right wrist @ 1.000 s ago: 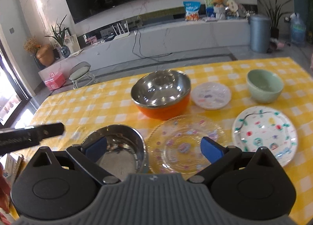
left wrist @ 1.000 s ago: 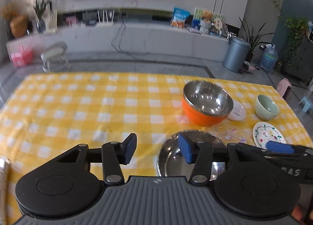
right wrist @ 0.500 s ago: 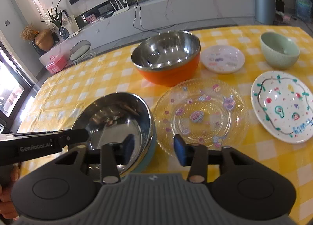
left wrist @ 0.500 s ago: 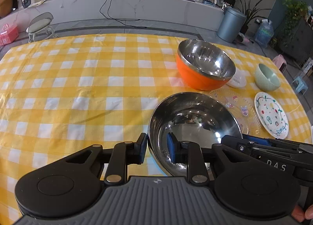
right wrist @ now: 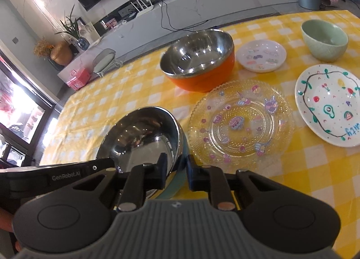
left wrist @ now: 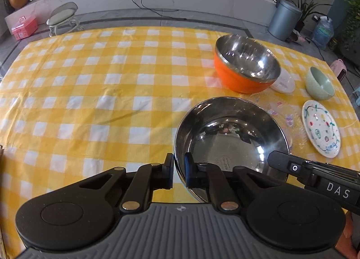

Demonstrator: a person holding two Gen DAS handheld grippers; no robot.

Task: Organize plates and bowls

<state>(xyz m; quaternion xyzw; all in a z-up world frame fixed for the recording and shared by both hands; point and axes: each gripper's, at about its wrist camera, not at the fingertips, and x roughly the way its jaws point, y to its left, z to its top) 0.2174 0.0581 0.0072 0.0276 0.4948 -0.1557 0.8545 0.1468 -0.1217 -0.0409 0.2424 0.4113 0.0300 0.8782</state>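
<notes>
A steel bowl point(left wrist: 229, 137) with a teal outer wall point(right wrist: 139, 137) sits near the front of the yellow checked table point(left wrist: 90, 92). My left gripper point(left wrist: 179, 172) straddles its left rim, one pad inside and one outside, with the jaws closing onto the rim. My right gripper point(right wrist: 177, 171) straddles the opposite rim the same way, and its jaws are closing too. Behind stands an orange bowl point(right wrist: 202, 79) with a steel inside. A clear patterned glass plate point(right wrist: 240, 124) lies just right of the held bowl.
A white painted plate point(right wrist: 328, 106) lies at the right edge. A small white plate point(right wrist: 262, 55) and a pale green bowl point(right wrist: 324, 41) lie further back. The left half of the cloth is bare. A stool, a bin and a low cabinet stand beyond the table.
Both grippers tipped downward and their jaws went from wide apart to closed around opposite rims of the steel bowl. The bowl now looms larger in both views.
</notes>
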